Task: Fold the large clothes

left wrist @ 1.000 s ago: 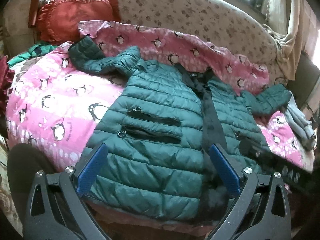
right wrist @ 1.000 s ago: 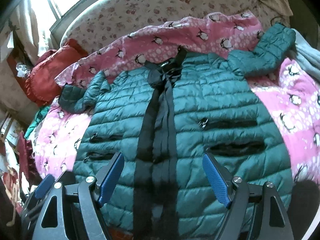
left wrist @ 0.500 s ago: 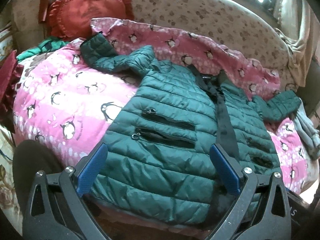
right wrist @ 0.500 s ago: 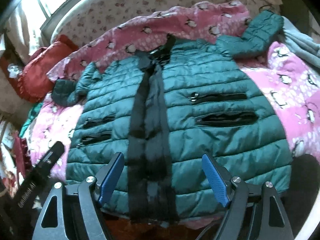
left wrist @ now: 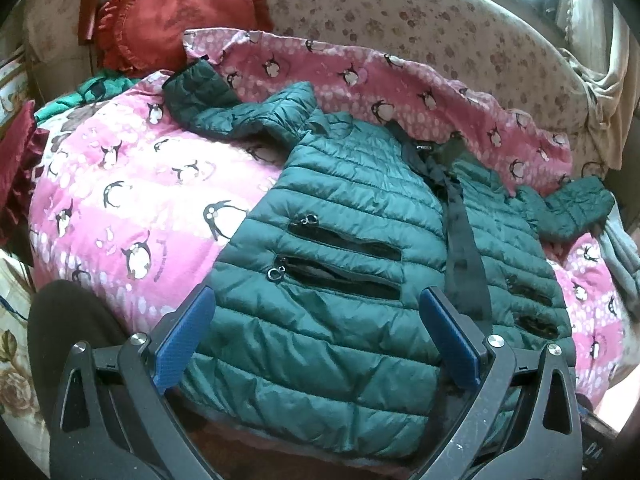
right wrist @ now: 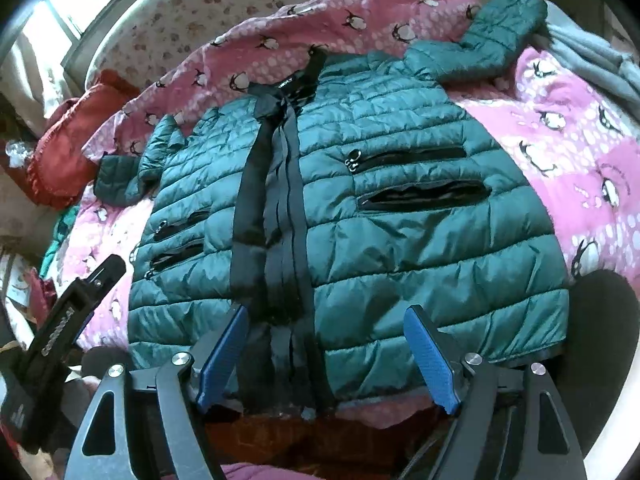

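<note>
I have the jacket lying flat on the blanket, front side up, with the black zip strip running down its middle. I think it is spread like this so that both halves can be folded toward the centre. Each sleeve goes outward to its side: one sleeve lies up near the red pillow, the other sleeve reaches to the grey cloth at the far edge. The pockets are unzipped and gape a little.

My left gripper hangs above the hem on the side with the near pockets, jaws wide apart and nothing between them. My right gripper is also spread wide and holds nothing; it is over the hem just beside the zip strip. In my judgement both are placed low at the hem because from there I can choose a corner or a side to take first. No fold is made yet.

The blanket is pink with penguins and looks soft and uneven, so the jacket may slide or wrinkle when pulled. Behind it stands a padded back with flower print, and bright daylight comes from a window with a curtain. The place is quite crowded with textiles.
</note>
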The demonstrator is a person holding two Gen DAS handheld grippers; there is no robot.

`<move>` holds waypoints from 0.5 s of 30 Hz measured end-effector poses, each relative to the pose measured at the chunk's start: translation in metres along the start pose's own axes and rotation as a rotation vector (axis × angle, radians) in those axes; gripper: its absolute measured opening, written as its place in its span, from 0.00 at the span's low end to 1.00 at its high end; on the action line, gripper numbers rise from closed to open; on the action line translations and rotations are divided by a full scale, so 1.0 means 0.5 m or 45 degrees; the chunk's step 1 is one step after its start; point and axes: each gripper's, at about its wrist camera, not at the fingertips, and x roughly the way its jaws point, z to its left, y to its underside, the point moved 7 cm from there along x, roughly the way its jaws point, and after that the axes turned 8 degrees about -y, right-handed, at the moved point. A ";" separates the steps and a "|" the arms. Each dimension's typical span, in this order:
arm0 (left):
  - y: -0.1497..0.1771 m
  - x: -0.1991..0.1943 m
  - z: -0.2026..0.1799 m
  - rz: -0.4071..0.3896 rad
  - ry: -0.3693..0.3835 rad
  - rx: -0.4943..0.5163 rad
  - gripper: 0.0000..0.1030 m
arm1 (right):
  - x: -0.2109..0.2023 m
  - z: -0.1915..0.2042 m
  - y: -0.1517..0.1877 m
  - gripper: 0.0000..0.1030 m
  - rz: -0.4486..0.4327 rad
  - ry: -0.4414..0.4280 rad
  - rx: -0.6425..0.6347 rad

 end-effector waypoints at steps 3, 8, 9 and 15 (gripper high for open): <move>-0.001 0.012 -0.007 0.018 -0.004 0.020 0.99 | -0.008 -0.013 -0.019 0.75 -0.028 0.031 0.024; -0.032 0.035 -0.023 0.023 -0.023 0.078 0.99 | 0.009 0.006 -0.057 0.75 -0.067 0.051 -0.097; -0.042 0.039 -0.027 0.019 -0.024 0.087 0.99 | 0.017 0.010 -0.072 0.75 -0.072 0.052 -0.130; -0.107 0.067 -0.045 -0.022 -0.025 0.108 0.99 | 0.027 -0.002 -0.171 0.75 -0.185 0.146 -0.236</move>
